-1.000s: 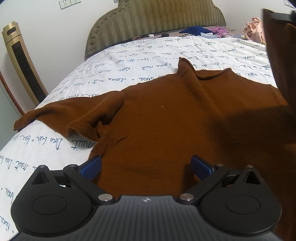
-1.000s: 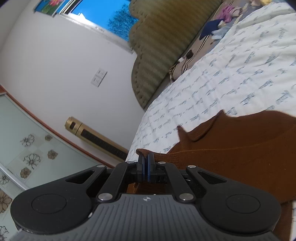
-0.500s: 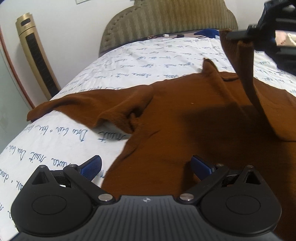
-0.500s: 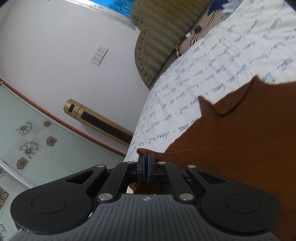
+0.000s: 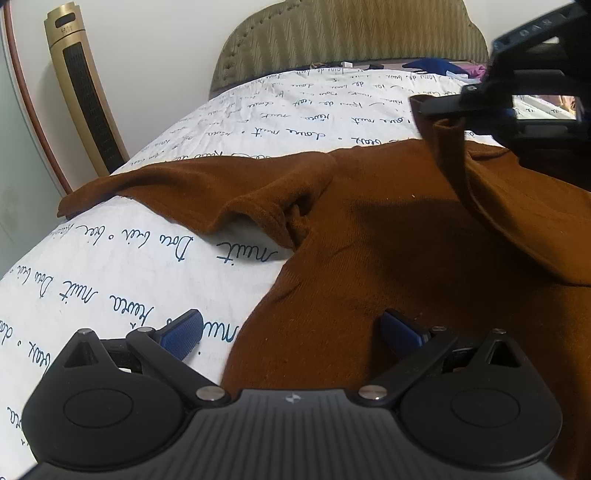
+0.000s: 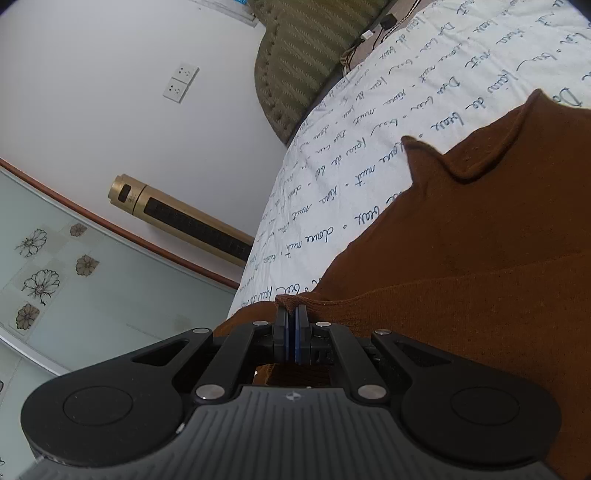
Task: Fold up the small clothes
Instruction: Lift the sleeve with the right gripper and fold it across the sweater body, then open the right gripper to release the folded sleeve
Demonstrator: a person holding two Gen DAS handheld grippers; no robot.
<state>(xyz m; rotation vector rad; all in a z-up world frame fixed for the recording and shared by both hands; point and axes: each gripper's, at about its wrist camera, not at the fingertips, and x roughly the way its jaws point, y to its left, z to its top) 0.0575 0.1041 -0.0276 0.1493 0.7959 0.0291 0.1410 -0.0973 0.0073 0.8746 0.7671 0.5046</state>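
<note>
A brown long-sleeved top (image 5: 388, 236) lies spread on the white bedspread (image 5: 122, 266), one sleeve (image 5: 192, 188) stretched out to the left. My left gripper (image 5: 291, 332) hovers open just above the top's near left edge, with nothing between its blue pads. My right gripper (image 5: 436, 107) enters at the upper right, shut on the other sleeve's cuff, which it holds lifted over the body of the top. In the right wrist view the right gripper (image 6: 291, 332) pinches that brown cuff (image 6: 290, 301) between its closed pads, with the top (image 6: 480, 258) below.
The bedspread (image 6: 388, 122) carries blue handwriting print. A padded olive headboard (image 5: 351, 33) stands at the far end, with loose clothes (image 5: 436, 66) in front of it. A gold tower fan (image 5: 85, 88) stands by the bed's left side, next to a glass panel (image 6: 74, 280).
My right gripper has carried the held sleeve leftward and lower across the top. The left gripper has slid left, so bare bedspread now lies under its left finger.
</note>
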